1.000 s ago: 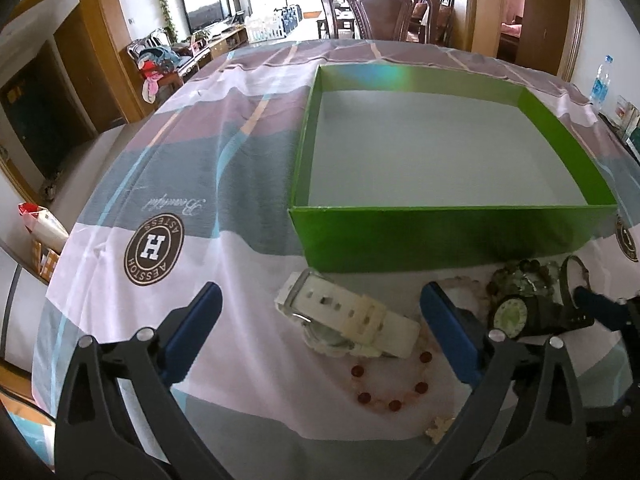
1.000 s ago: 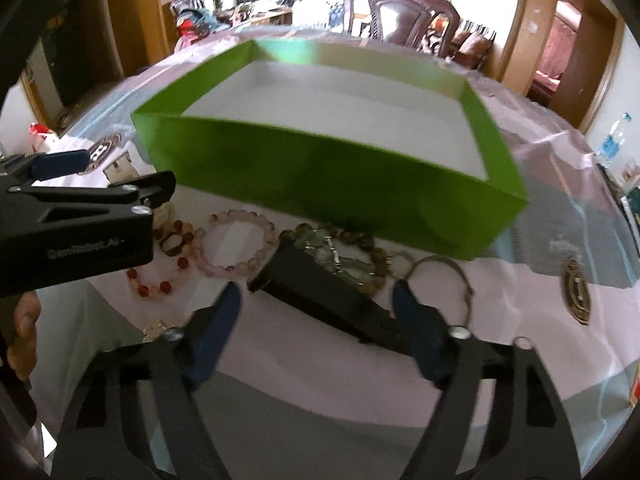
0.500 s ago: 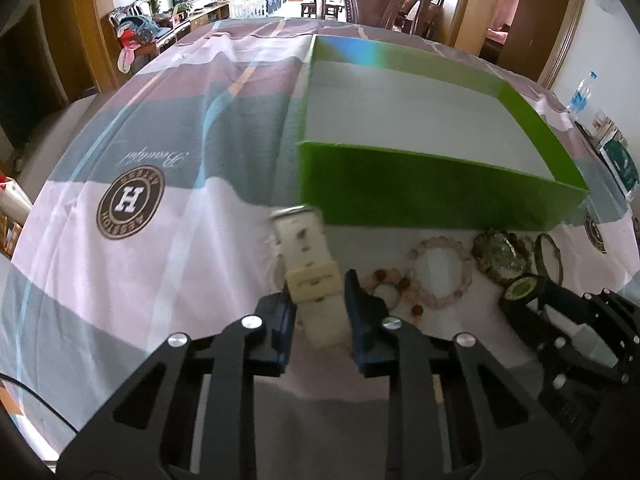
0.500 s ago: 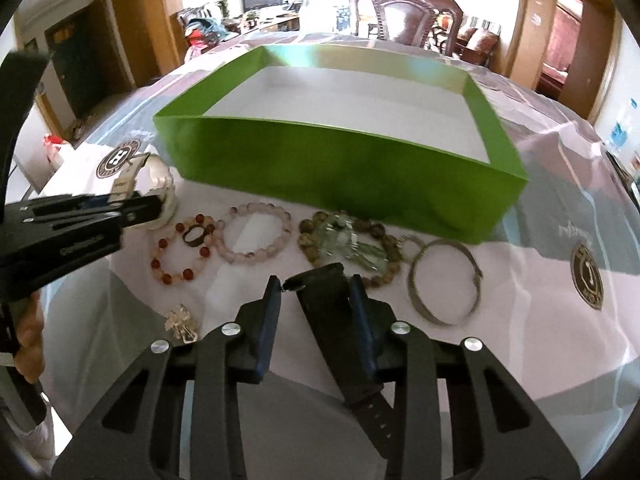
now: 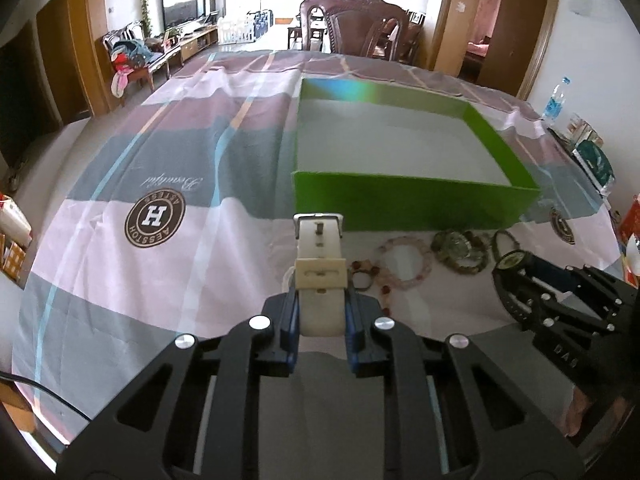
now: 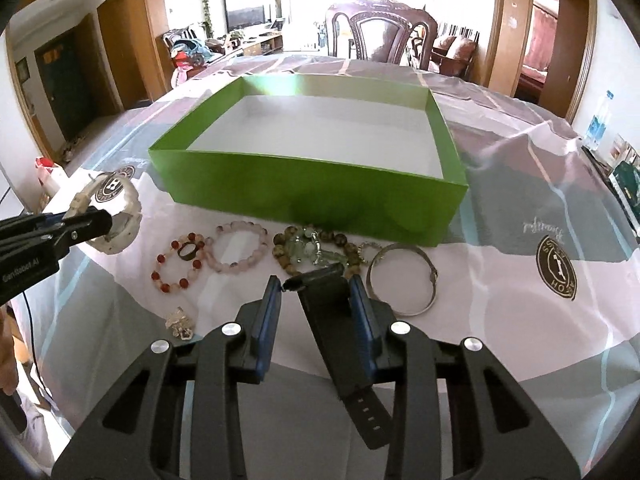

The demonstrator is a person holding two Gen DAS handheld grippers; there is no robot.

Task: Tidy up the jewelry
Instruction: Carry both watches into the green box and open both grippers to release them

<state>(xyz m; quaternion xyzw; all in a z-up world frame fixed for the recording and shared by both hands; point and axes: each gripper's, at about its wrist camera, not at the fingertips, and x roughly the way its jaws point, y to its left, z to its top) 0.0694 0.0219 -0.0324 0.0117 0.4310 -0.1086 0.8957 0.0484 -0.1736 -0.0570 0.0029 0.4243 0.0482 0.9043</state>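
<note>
My left gripper (image 5: 320, 312) is shut on a white watch (image 5: 319, 256) by its strap and holds it above the cloth; the watch also shows in the right wrist view (image 6: 116, 216). My right gripper (image 6: 316, 292) is shut on a black watch (image 6: 336, 328), whose face shows in the left wrist view (image 5: 512, 260). The green box (image 6: 304, 196) with a white floor stands empty behind the jewelry. A red bead bracelet (image 6: 176, 264), a pink bead bracelet (image 6: 240, 246), a brown and green bead pile (image 6: 316, 248) and a silver bangle (image 6: 402, 280) lie on the cloth.
A small metal charm (image 6: 180, 322) lies near the front left. A dark ring (image 6: 186, 250) sits inside the red bracelet. A carved wooden chair (image 5: 356, 24) stands at the table's far edge. A water bottle (image 5: 554, 100) and packets stand at the right edge.
Both grippers went from open to shut: the left closed on the white watch and lifted it, the right closed on the black watch and raised it off the cloth.
</note>
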